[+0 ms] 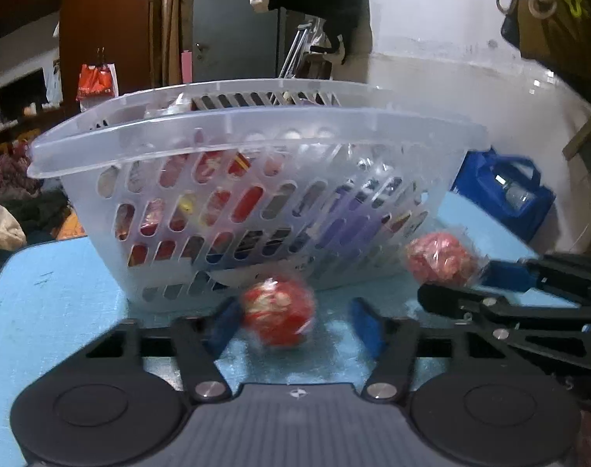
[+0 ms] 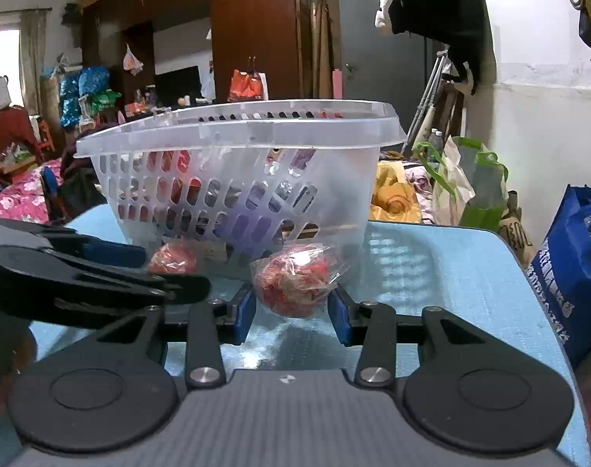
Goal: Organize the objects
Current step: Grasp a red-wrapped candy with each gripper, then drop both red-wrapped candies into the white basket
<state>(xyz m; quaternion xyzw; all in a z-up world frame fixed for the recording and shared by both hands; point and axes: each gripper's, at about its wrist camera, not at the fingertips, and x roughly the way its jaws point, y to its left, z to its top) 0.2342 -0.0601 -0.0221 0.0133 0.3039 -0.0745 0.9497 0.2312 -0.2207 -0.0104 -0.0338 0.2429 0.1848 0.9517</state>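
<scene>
A clear slotted plastic basket (image 1: 256, 132) holding several packets stands on the blue table (image 1: 62, 292); it also shows in the right wrist view (image 2: 237, 136). A red wrapped ball (image 1: 277, 313) lies between the open fingers of my left gripper (image 1: 295, 321), touching the left pad, with a gap to the right pad. A second red wrapped ball (image 2: 295, 282) sits between the pads of my right gripper (image 2: 293, 313), which is shut on it. That ball (image 1: 439, 258) and the right gripper (image 1: 509, 292) show in the left wrist view. The left gripper (image 2: 100, 272) and its ball (image 2: 172, 258) show in the right wrist view.
A blue tote bag (image 2: 571, 272) stands at the table's right edge, also in the left wrist view (image 1: 505, 190). Bags and clutter (image 2: 451, 186) lie behind the table. A white wall (image 1: 470, 78) is on the right.
</scene>
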